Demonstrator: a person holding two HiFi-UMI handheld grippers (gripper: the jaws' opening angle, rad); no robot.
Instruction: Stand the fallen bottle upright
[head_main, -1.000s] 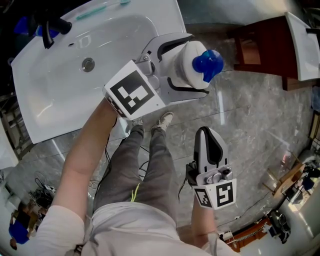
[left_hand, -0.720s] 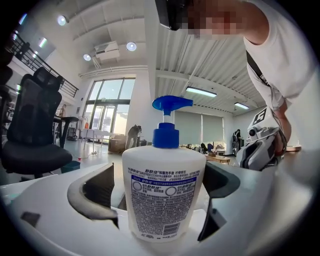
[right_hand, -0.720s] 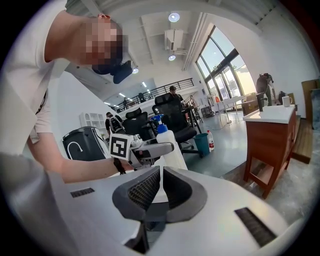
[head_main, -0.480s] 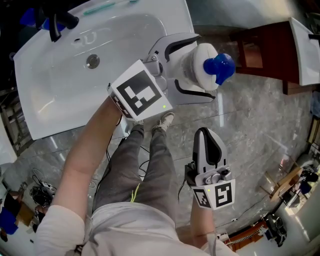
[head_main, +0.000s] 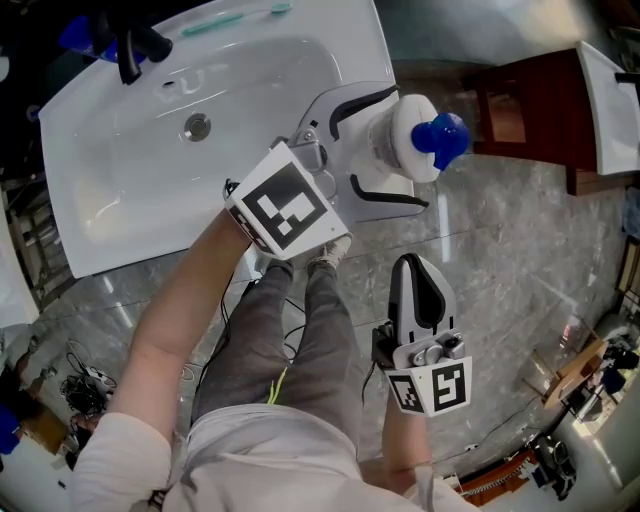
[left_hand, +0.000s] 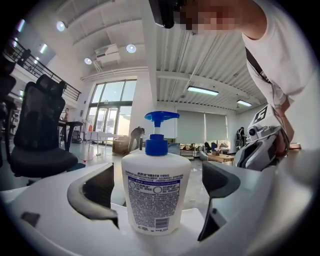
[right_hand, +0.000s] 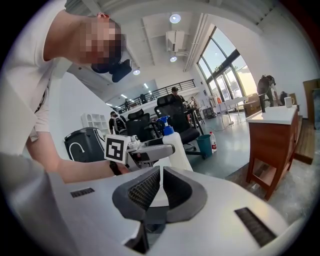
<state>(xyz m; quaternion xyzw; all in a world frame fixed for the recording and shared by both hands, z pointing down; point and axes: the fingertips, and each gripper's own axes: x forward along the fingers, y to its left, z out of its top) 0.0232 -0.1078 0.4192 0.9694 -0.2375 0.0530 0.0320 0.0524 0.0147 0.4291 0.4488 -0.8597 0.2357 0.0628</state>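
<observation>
**Change noted.** The left tool (head_main: 395, 150) has just been opening its jaws, and they now stand wide apart. The bottle (left_hand: 156, 195) is between them. In the left gripper view there is clear space on both sides between the dark pads and the white body, so nothing is pressing on it.

**Position of the bottle.** It stands upright, blue pump (left_hand: 161, 118) on top, with its base flat on the white rim at the near right corner of the washbasin (head_main: 110, 190). No lean is visible.

**Meaning for the task.** In my judgement the bottle is already standing and the grip has been let go. What remains is to draw the left tool straight back without knocking the body. The bottle sits close to the rim's edge, so a sideways nudge could tip it onto the floor.

**Right tool.** The right tool (head_main: 420, 265) is held low over the stone floor (head_main: 520, 260), well apart from the bottle. Its jaws are together with nothing in them.

**Against the earlier frames.**
- A second ago the lower jaw lay close along the bottle's side; now a gap shows there.
- Basin, bottle and left tool all sit slightly further right in the head view, and they have shifted together. This looks like a shift of the camera, not of the bottle.
- The right tool has kept its place.
</observation>
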